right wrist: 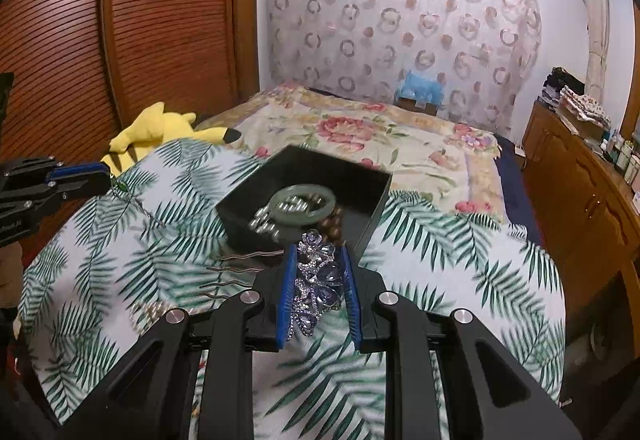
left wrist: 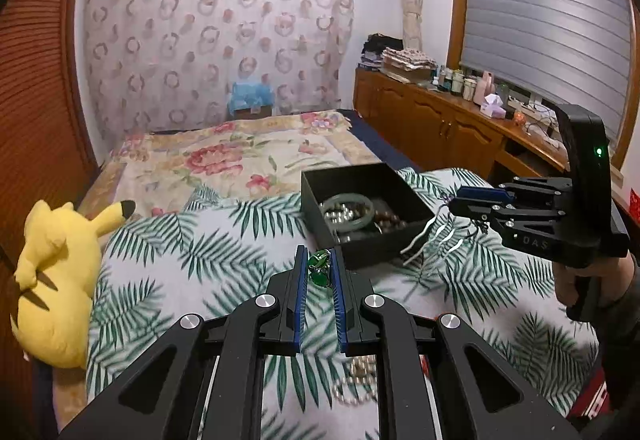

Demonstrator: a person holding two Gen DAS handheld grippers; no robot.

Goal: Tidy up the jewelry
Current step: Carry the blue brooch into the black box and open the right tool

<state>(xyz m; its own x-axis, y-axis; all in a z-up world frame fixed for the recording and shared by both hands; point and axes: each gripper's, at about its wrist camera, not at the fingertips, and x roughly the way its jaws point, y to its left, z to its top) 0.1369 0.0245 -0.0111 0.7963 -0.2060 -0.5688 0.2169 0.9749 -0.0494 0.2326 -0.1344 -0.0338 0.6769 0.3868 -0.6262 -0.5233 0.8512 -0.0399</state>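
Note:
My left gripper is shut on a green gem pendant, held above the leaf-print cloth just in front of the black jewelry box. The box holds a jade bangle, silver beads and brown beads. My right gripper is shut on a purple rhinestone hair comb, its wavy metal prongs sticking out to the left, close before the box. In the left wrist view the right gripper hangs at the box's right with the prongs pointing down.
A pearl necklace lies on the cloth under my left gripper. A yellow Pikachu plush lies at the cloth's left edge. A floral bedspread stretches behind the box. A wooden sideboard with bottles runs along the right wall.

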